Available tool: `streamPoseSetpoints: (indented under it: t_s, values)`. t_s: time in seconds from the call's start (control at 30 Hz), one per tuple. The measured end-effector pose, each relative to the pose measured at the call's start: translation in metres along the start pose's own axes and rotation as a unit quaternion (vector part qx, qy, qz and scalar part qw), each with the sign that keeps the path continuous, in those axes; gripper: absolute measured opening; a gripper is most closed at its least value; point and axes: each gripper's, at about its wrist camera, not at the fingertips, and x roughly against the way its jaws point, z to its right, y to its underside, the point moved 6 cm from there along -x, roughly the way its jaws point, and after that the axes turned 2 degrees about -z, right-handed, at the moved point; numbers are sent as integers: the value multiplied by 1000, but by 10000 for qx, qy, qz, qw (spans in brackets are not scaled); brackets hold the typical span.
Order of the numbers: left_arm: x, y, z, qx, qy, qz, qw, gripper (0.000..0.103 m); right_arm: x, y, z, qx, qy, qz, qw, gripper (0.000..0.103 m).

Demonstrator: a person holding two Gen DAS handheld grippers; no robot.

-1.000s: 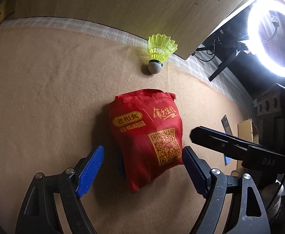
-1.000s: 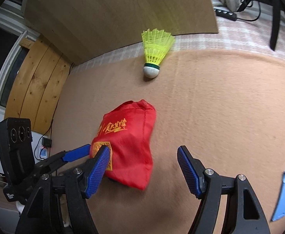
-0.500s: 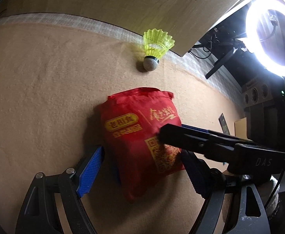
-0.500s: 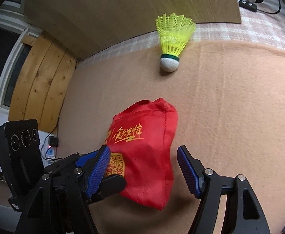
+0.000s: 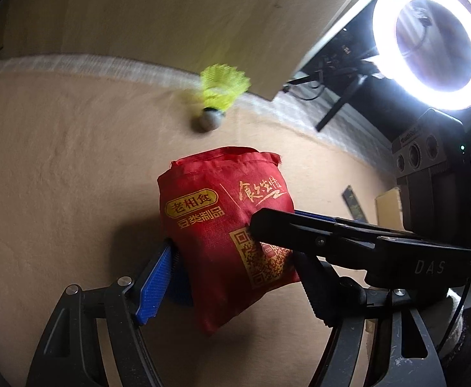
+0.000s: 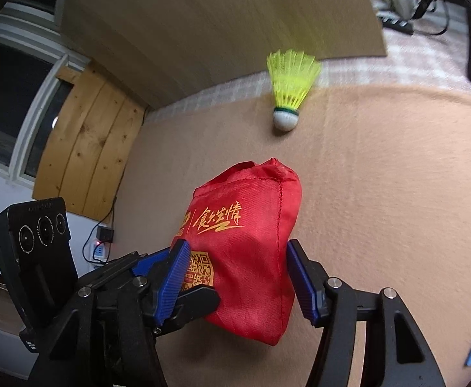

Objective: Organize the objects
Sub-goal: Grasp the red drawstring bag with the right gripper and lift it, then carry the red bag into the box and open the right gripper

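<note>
Tan felt-covered counter point(image 5: 58, 177) fills both views, with a pale wooden board point(image 6: 219, 16) standing along its far edge and a bright white ring light point(image 5: 433, 53) off the right side in your left view.

Red fabric drawstring pouch with gold print and a QR code point(image 5: 229, 225) sits mid-counter, mouth end toward the board, bottom end toward you. Both your tongs are on it at once.

Your left tongs point(image 5: 232, 280) point steeply down at the pouch's lower half. The jaws are closing, pouch between them; the blue ribbed pad point(image 5: 154, 285) on the left side sits at the cloth's edge, the other pad is in shadow behind your right tool, so contact there is unclear.

Your right tongs point(image 6: 238, 280) come in from the right, also tilted down, crossing over your left tool. The jaws are closing with the pouch between; both blue pads look right against the cloth, and it bulges between them.

Yellow plastic shuttlecock with a white cork tip point(image 6: 288, 93) lies near the board, well apart from the pouch, skirt toward the board; blurred in the left view.
</note>
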Motion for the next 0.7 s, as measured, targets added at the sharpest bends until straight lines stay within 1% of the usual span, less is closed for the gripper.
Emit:
streamPoseSetpoints:
  t_s: [0.13, 0.33, 0.47, 0.7]
  values:
    - [5, 1, 35, -238, 72, 100, 9996, 76, 36, 7, 6, 41, 100, 270, 9996, 57]
    - [4, 8, 102, -678, 333, 155, 9970, 76, 101, 22, 28, 35, 449, 784, 9959, 57]
    - [-8, 13, 152, -964, 515, 122, 9939, 76, 144, 36, 53, -69, 645, 1058, 9923, 57]
    - [-38, 27, 239, -1455, 807, -25, 9861, 76, 216, 62, 112, -322, 906, 1434, 9850, 57]
